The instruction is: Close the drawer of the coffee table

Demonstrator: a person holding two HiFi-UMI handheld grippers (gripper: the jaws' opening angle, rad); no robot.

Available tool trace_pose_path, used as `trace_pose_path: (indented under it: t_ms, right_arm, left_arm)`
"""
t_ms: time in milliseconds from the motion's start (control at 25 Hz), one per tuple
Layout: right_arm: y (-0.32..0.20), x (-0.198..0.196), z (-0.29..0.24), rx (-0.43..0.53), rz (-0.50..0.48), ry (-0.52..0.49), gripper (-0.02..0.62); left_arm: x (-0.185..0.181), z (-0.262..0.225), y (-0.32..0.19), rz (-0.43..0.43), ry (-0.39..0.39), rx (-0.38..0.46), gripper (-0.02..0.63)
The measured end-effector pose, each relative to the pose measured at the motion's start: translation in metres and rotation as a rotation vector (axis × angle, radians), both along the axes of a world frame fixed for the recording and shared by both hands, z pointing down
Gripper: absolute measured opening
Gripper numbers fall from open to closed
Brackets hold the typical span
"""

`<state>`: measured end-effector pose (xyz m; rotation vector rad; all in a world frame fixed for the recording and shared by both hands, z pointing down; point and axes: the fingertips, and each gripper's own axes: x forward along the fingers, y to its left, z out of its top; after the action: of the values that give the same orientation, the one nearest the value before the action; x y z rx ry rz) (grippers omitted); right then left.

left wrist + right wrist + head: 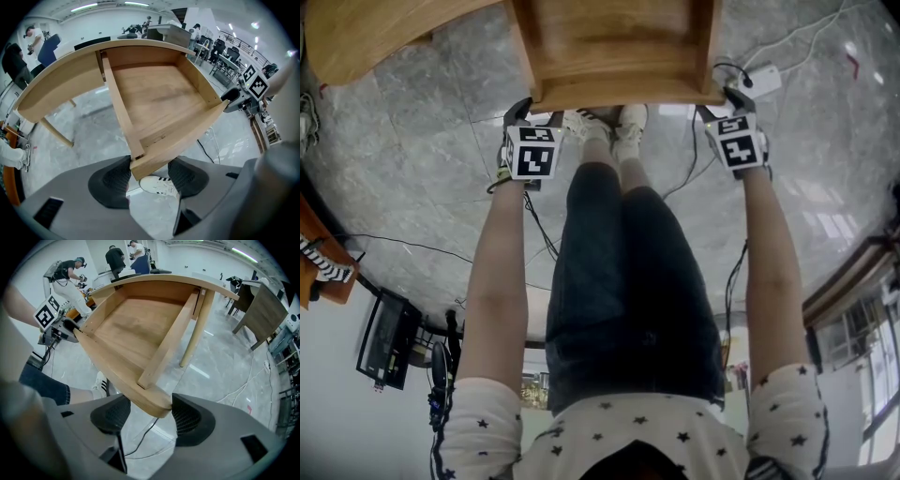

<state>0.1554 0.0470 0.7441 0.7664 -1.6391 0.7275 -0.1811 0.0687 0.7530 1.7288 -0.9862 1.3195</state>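
L claw first: the left gripper (149, 174) points nearly straight down. Its jaws are apart and straddle the left corner of the drawer front (183, 136). Its left pad (112, 180) sits right at the corner's end, and there's a sliver of gap at the other pad, so it's not clamped. The right gripper (151, 414) does the same on the opposite corner. Its jaws are wide apart, w/ the board's rounded end against the right-hand pad (187, 420) and the other pad clear of the wood. The two grippers hang one on each side of the person's legs, marker cubes facing up.

The drawer (614, 47) is pulled well out of the coffee table (366, 37) toward the person, bare wood bottom showing. Its front edge is just above the white striped shoes (605, 122).

Under it all is a grey marble-look floor (441, 216). A white power strip (761, 82) w/ cables lies on the right, near the right gripper. A few people stand at the far end of the room.
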Motion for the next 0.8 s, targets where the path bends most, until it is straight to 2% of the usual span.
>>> trace_pose_path:
  t_ms: [800]
  right_arm:
    - [0.0037,0.0025,-0.0012,-0.026,0.001,0.038,0.265]
  left_arm:
    - [-0.0029,-0.0039,0.0019,0.019,-0.019,-0.013,0.239]
